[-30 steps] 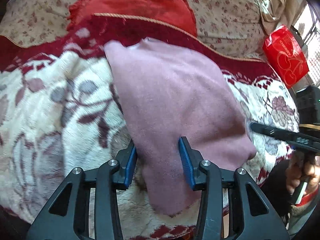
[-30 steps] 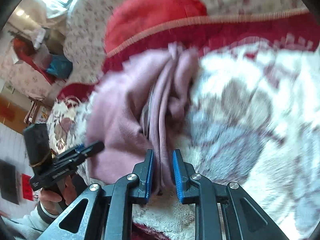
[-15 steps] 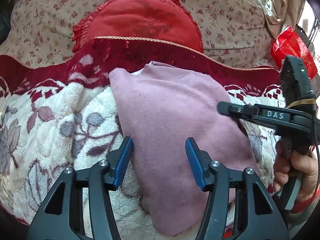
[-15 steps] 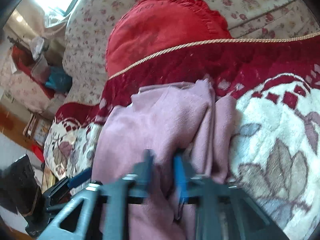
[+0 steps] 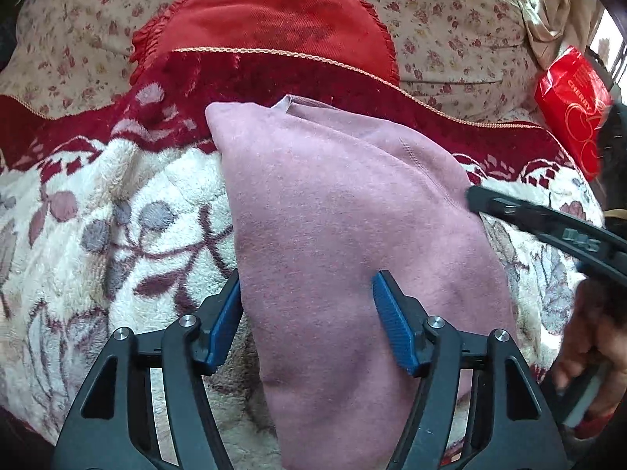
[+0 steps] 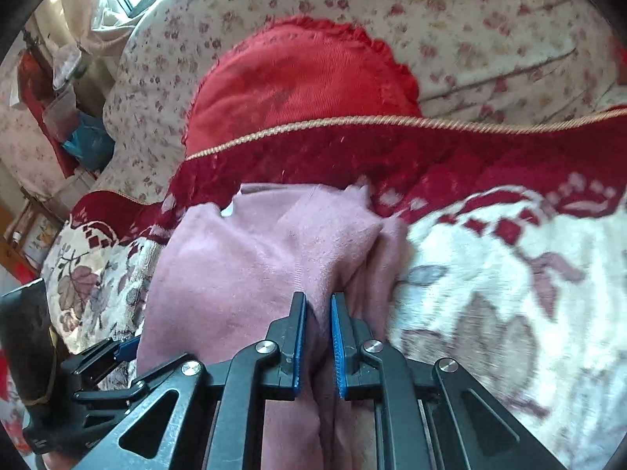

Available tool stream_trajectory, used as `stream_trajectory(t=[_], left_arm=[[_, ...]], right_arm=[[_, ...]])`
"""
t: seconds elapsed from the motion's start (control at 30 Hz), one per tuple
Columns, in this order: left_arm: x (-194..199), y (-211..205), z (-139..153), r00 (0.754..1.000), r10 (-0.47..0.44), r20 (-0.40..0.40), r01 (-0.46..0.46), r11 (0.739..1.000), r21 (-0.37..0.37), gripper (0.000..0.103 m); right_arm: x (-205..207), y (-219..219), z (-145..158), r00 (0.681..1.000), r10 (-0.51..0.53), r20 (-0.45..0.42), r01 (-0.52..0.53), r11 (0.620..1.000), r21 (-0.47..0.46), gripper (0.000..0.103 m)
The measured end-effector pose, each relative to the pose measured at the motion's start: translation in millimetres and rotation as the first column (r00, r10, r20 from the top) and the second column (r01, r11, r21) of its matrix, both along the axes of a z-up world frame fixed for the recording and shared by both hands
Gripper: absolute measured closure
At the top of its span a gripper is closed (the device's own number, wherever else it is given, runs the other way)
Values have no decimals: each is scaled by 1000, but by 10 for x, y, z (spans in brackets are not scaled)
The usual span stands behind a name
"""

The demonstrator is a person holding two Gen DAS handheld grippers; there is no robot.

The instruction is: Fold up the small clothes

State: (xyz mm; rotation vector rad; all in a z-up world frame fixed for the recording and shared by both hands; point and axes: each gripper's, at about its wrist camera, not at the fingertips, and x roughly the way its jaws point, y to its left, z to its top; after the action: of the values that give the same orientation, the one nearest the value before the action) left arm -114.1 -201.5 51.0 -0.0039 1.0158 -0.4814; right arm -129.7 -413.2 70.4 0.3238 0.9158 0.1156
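A dusty-pink fleece garment (image 5: 345, 235) lies folded lengthwise on a cream and red floral blanket (image 5: 117, 235). My left gripper (image 5: 307, 317) is open, its blue pads on either side of the garment's near end, not pinching it. My right gripper (image 6: 318, 338) is shut on a bunched fold of the pink garment (image 6: 254, 274) at its right edge. The right gripper also shows in the left wrist view (image 5: 548, 231), at the garment's right side. The left gripper shows in the right wrist view (image 6: 113, 352), low at the left.
A red round cushion (image 5: 270, 23) leans on the floral sofa back (image 5: 450, 19) behind the garment. A red box (image 5: 572, 105) printed with cherries sits at the far right. Shelves with clutter (image 6: 58, 98) stand beyond the sofa's arm.
My right gripper has come back down with the gathered pink fold and sits lower at the garment's right edge. The left gripper has stayed open over the near end, slightly closer to the cloth.
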Motion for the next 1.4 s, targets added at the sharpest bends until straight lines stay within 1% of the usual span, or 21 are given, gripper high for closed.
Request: stream_trajectory(t=[0.07,0.13,0.2,0.27,0.33,0.4,0.43,0.47,0.63,0.73,0.93,1.07,1.17,1.27,1.4], left_arm=[[-12,5,13,1000,3,2,-3,1000,5,37],[-20,6,11,1000,9,2,-9,1000,5,37],[-26,5,6,1000,12,3,-12,1000,6,37],[-35,6,-9,1000,18,3,-18,1000,6,37],[-39,4,-36,1000,22,-3,-22,1000,3,37],[-45,8,-56,1000,27,-14,-27,1000,0,34],[-50,14,-54,999,30,-17,-30,1000,0,34],[-62,20,-46,999,29,-17,-29,1000,-1,34],[-125,36,14,1000,24,1,-24,1000,17,34],[-146,47,46,999,32,5,-32,999,17,34],[-185,62,108,999,40,15,-40,999,10,34],[-206,78,115,999,47,19,-47,999,10,34],[-237,105,110,998,60,24,-61,998,16,34],[-259,148,112,997,72,31,-73,997,23,34],[-271,204,123,996,86,32,-87,996,28,34]], right_arm=[[-111,24,135,999,23,25,-23,1000,-5,93],[-241,105,247,996,70,53,-71,997,12,93],[-323,198,258,993,111,47,-111,994,13,93],[-383,278,188,991,131,30,-131,991,-6,93],[-404,319,8,993,119,-12,-120,992,-48,93],[-382,314,-214,992,104,-72,-110,990,-83,93],[-398,294,-252,993,106,-60,-110,991,-71,92],[-422,279,-246,994,101,-45,-104,992,-65,92],[-488,241,-78,993,101,-52,-104,993,-61,91],[-576,250,54,995,96,-21,-97,994,-48,89],[-616,316,152,995,104,-6,-104,993,-54,88],[-585,330,95,996,90,-22,-91,993,-70,88],[-524,321,-34,996,72,-55,-77,993,-95,87],[-481,307,-179,993,62,-96,-71,994,-88,82],[-509,326,-123,994,66,-89,-74,992,-98,78]])
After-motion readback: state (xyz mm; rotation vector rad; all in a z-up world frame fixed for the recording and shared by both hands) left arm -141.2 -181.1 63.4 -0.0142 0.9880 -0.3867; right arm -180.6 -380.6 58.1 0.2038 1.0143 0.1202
